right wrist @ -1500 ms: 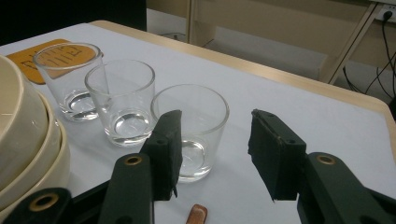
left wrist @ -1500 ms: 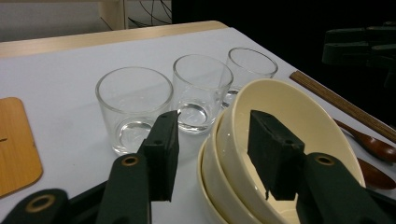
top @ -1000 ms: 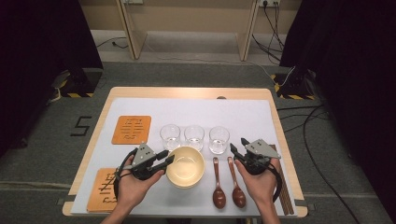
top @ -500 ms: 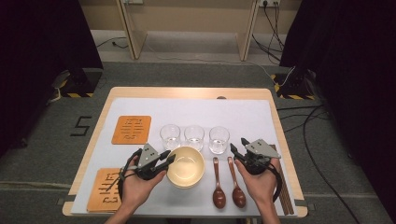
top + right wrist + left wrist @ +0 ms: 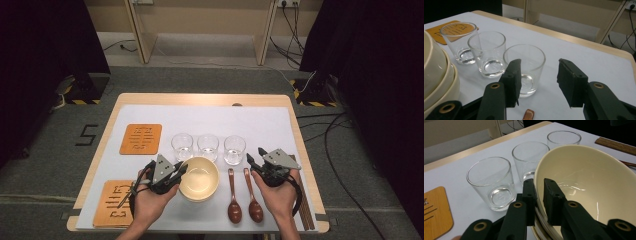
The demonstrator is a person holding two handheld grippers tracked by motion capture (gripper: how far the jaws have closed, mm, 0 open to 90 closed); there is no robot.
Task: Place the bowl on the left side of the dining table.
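Note:
A stack of cream bowls sits at the front middle of the table. My left gripper comes at it from the left. In the left gripper view its jaws have just been closing and now straddle the top bowl's rim, one pad outside and one inside, left gripper pinching that rim. My right gripper rests open at the right, its jaws wide apart with nothing between them; in the right gripper view the right gripper points toward the nearest clear glass, which stands behind it.
Three clear glasses stand in a row behind the bowls. Two brown spoons lie between the bowls and my right hand. Orange coasters lie at the left and front left. Brown chopsticks lie by the right edge.
The left gripper's jaws have narrowed around the bowl's rim. The left hand shifted only slightly. The right hand and gripper have kept still.

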